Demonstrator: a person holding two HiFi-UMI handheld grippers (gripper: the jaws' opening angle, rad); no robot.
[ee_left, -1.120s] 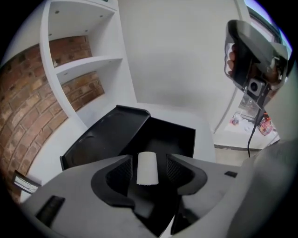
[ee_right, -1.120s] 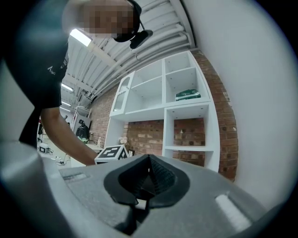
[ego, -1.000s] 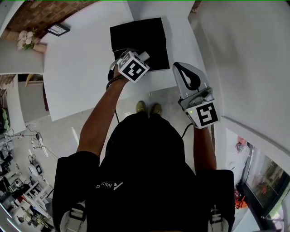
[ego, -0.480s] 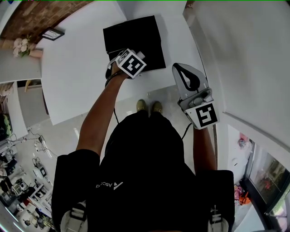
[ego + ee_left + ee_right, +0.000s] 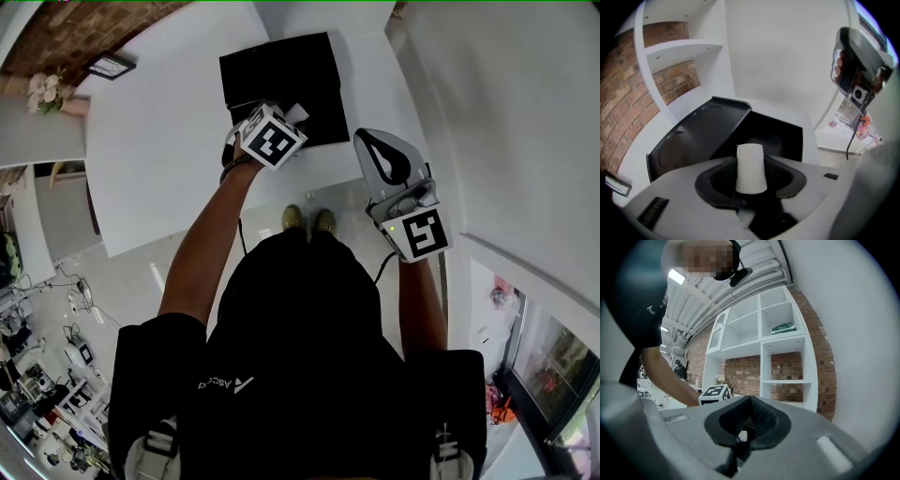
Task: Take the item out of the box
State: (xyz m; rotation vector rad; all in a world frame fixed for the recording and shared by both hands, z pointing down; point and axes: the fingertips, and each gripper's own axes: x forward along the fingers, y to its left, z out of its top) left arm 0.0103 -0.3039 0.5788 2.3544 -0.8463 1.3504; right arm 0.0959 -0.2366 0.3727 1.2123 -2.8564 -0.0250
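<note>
A black box [image 5: 281, 70] lies open on the white table [image 5: 159, 141]; its lid [image 5: 701, 136] leans back to the left of the dark inside [image 5: 776, 136]. My left gripper [image 5: 292, 114] hangs over the box's near edge. In the left gripper view a white cylindrical item [image 5: 750, 164] stands between the jaws of the left gripper [image 5: 750, 171]. The jaws are closing, and the ribbed pads [image 5: 726, 173] lie against the item's sides. My right gripper [image 5: 375, 141] is held off the table's right side, shut, with nothing in it. It also shows as the right gripper [image 5: 749, 401] and the right gripper [image 5: 855, 61].
A small framed sign [image 5: 110, 66] and flowers [image 5: 42, 89] sit at the table's far left. White shelving [image 5: 783, 357] stands against a brick wall [image 5: 623, 108]. A white wall [image 5: 506, 112] rises on the right. The person's shoes [image 5: 307, 222] stand at the table's near edge.
My left gripper has stayed over the box's near edge with only a slight shift. The right gripper has barely moved.
</note>
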